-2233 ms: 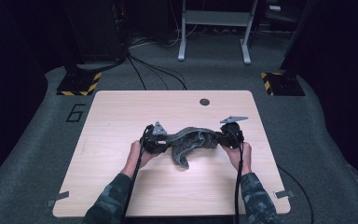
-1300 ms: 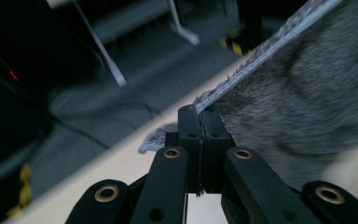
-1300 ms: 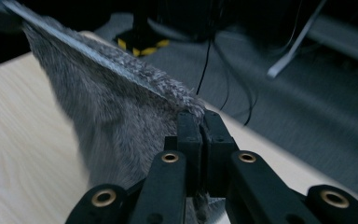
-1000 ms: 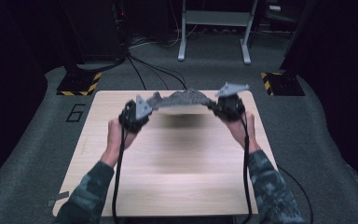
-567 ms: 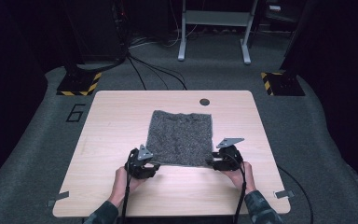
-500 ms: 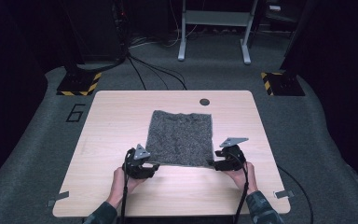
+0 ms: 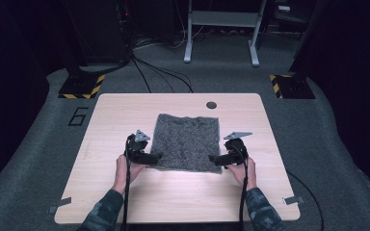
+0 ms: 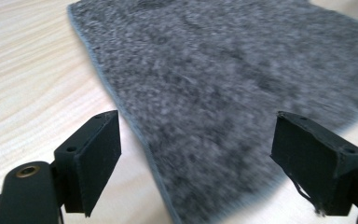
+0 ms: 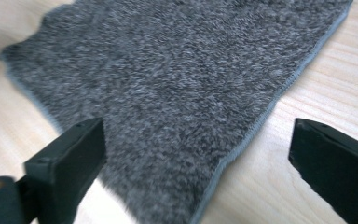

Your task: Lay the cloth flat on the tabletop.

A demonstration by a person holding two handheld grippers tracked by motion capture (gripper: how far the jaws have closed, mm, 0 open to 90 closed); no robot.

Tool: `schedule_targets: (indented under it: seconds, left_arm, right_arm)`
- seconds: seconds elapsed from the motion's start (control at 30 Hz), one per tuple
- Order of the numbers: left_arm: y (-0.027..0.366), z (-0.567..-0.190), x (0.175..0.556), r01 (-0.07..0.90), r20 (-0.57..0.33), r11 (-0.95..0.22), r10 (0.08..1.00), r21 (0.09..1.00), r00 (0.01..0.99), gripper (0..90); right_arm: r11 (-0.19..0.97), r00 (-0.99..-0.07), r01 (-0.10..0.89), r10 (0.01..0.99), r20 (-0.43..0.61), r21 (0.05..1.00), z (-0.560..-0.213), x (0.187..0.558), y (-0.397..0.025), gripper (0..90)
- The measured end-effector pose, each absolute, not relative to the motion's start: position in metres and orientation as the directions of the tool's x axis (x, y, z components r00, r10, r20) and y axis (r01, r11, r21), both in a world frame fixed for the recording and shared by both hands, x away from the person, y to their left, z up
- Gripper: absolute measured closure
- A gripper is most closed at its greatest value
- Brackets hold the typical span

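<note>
One grey cloth (image 7: 187,142) lies spread flat in the middle of the table (image 7: 125,110), a fuzzy, speckled rectangle with a thin stitched hem running round its edges. My left gripper (image 7: 157,155) sits at its near left corner and my right gripper (image 7: 213,158) at its near right corner, both with jaws spread wide and nothing between them; in the left gripper view and the right gripper view the cloth's corner lies on the wood in the gap, untouched by either jaw. The table is pale wood grain with rounded corners and a small dark round cap (image 7: 211,105) near its far edge. Around it the floor is dark grey carpet, with black cables (image 7: 149,72) trailing off, yellow-and-black striped blocks (image 7: 82,86) at far left and far right, and a light metal frame (image 7: 221,29) beyond.
</note>
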State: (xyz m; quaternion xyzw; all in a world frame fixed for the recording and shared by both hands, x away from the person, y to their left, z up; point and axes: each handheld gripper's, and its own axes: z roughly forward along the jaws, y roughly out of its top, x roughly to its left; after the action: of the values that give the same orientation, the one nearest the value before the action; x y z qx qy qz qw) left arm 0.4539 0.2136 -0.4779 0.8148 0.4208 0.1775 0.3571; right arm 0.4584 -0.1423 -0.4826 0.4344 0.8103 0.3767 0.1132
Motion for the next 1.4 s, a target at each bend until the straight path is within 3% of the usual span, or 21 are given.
schedule_targets:
  seconds: [0.2, 0.47, 0.83, 1.4]
  left_arm:
    - [0.213, -0.496, 0.471, 0.607, 0.013, -0.396, 0.844, 0.689, 0.536, 14.6]
    - [0.212, -0.510, 0.466, 0.619, 0.060, -0.437, 0.844, 0.652, 0.533, 14.2]
    - [0.214, -0.517, 0.454, 0.612, 0.069, -0.431, 0.849, 0.663, 0.523, 14.3]
    - [0.214, -0.521, 0.423, 0.596, 0.045, -0.422, 0.839, 0.683, 0.542, 14.3]
  right_arm:
    - [0.354, -0.562, 0.644, 0.821, 0.105, 0.678, -0.496, 0.469, -0.130, 0.0]
    - [0.387, -0.552, 0.650, 0.832, 0.057, 0.654, -0.511, 0.473, -0.123, 0.0]
    - [0.429, -0.558, 0.641, 0.830, 0.003, 0.636, -0.521, 0.471, -0.124, 0.0]
    - [0.411, -0.562, 0.611, 0.827, 0.006, 0.677, -0.525, 0.453, -0.143, 0.0]
